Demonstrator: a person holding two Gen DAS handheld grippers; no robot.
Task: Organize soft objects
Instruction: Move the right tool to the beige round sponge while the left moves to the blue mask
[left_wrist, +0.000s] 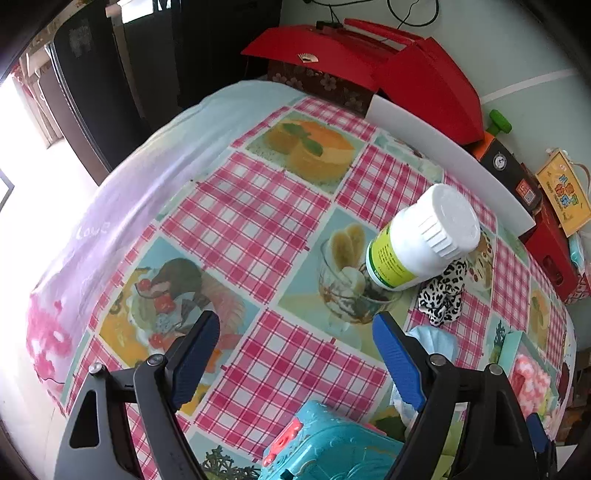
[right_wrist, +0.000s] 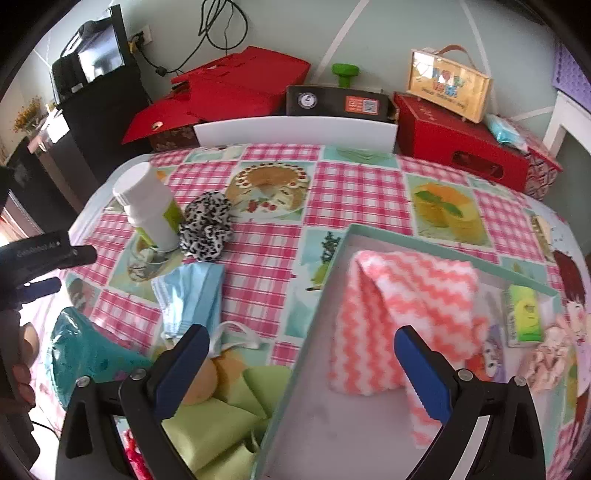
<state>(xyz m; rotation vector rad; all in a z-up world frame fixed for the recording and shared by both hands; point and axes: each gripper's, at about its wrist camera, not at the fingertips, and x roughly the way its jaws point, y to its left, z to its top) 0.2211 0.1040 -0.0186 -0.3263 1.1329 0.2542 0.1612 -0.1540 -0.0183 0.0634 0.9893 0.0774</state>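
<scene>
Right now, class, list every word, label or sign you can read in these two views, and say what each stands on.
"GenRobot AI": on the black body of the left gripper, seen from the right wrist.
"Love": faint white script on the purple cloth.
Bottle label: print too small to read.
Yellow gift box: colourful lettering, blurred.
Black box: orange label and dial, unreadable.
Green packet: unreadable.

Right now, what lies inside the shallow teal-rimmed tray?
A folded pink-and-white zigzag cloth lies in the shallow teal-rimmed tray. Whatever is beneath the cloth is hidden.
</scene>
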